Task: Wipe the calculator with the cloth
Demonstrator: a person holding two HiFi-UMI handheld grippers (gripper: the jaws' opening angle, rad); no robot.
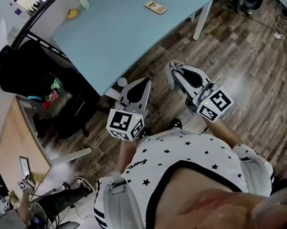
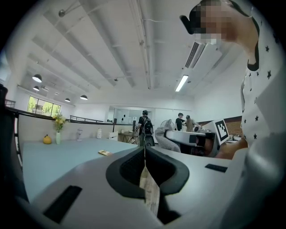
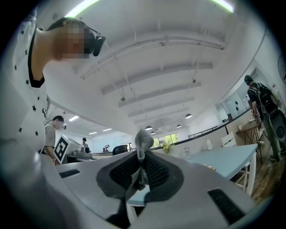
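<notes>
The person's white, star-printed shirt is filling the bottom of the head view, and both grippers are hanging in front of it, over the wooden floor and short of the bench.

The left gripper is pointing toward the bench's near corner. Its jaws are pressing together along a thin seam and are holding nothing.

The right gripper is sitting just beside it. Its jaws are clamping down on the grey cloth. In the right gripper view a bunched knob of the cloth is poking up past the jaw tips, while the rest is lying pinched between the dark pads.

Beyond the grippers the light blue bench is stretching away on white legs. The calculator is lying flat on its far part, well apart from both grippers and from the cloth. It is showing as a small yellowish slab in the left gripper view.

At the bench's far edge a vase of flowers is standing upright, with a small yellow object just beside it.
</notes>
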